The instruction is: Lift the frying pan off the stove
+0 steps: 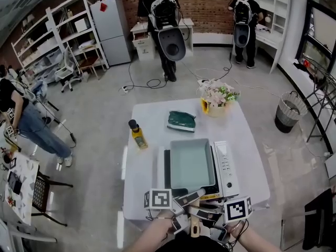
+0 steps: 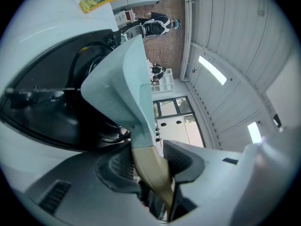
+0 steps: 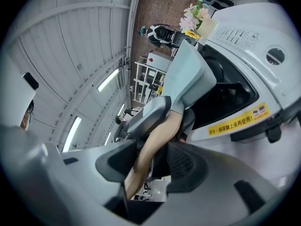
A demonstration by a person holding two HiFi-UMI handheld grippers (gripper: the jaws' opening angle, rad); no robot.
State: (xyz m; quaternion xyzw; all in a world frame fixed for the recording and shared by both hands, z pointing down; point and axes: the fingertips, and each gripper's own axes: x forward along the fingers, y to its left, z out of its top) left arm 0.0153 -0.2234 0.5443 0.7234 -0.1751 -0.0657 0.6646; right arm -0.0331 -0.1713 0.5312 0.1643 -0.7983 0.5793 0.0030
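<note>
Left gripper (image 2: pixel 149 163): clamped on the tan handle (image 2: pixel 157 180), a pad pressing on each side of it
Frying pan (image 1: pixel 191 164): square and pale blue-green, over the black glass of the stove (image 1: pixel 227 167) in the middle of the worktop (image 1: pixel 152 125); its handle sticks out at 6 o'clock, toward the person
Handling: rigid and probably fairly heavy, likely to tip nose-down once raised; the smooth handle may twist in the pads, so hold it close to the pan body and keep it level
Right gripper (image 3: pixel 150 163): jaws fairly wide around the same handle, with a gap at one pad, so not gripping yet
Risk: the far edge could dip and scrape the glass
</note>
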